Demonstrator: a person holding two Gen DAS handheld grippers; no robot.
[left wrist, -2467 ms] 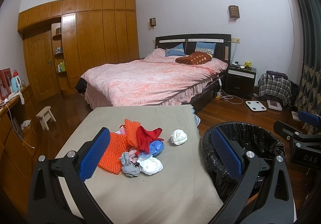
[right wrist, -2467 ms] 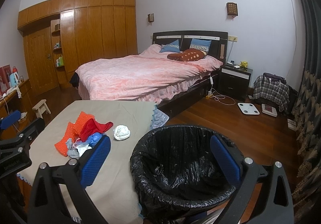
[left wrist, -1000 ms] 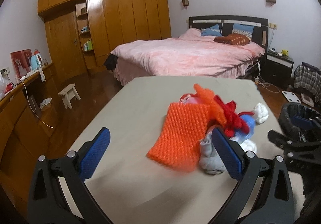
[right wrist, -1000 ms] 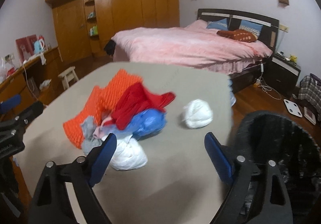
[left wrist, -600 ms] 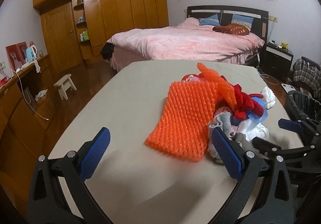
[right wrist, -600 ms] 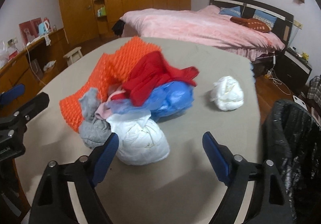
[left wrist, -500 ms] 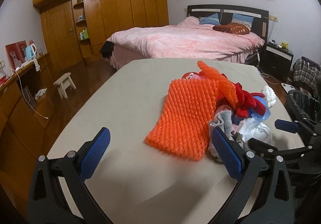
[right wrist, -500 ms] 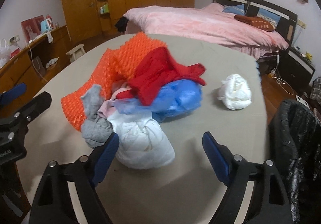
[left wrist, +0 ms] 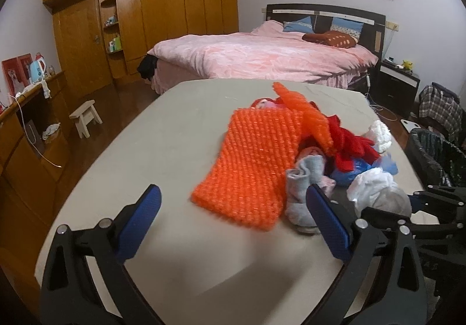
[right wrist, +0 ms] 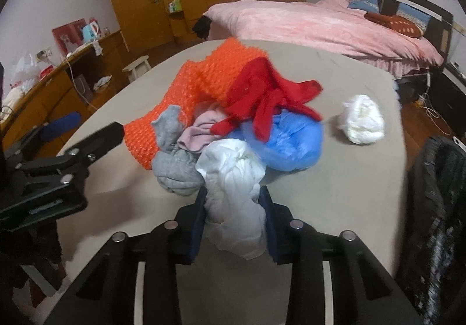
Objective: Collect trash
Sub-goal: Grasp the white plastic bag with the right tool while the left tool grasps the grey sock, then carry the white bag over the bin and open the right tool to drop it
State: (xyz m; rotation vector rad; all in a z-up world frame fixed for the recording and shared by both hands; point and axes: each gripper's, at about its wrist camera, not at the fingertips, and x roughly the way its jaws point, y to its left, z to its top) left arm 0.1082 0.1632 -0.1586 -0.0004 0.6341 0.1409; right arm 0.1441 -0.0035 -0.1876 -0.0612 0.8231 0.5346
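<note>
A heap of trash lies on the beige table [left wrist: 163, 133]: an orange bubble-wrap sheet [left wrist: 256, 162], red cloth [right wrist: 262, 92], a blue plastic bag [right wrist: 291, 141], grey and pink rags [right wrist: 174, 162] and a white plastic bag [right wrist: 236, 176]. A separate white crumpled wad [right wrist: 362, 120] lies to the right. My right gripper [right wrist: 233, 220] is shut on the white plastic bag at the heap's near edge. My left gripper [left wrist: 233, 223] is open and empty, just short of the orange sheet. A bin with a black liner [right wrist: 437, 202] stands at the table's right edge.
A bed with a pink cover [left wrist: 262, 57] stands beyond the table. A wooden wardrobe [left wrist: 163, 10] fills the back wall. A sideboard [left wrist: 26, 133] and a small stool [left wrist: 86, 117] are at the left. A nightstand [left wrist: 399, 86] is at the right.
My right gripper has moved forward to the heap and closed on the white plastic bag. My left gripper has come slightly closer to the orange sheet and stays open.
</note>
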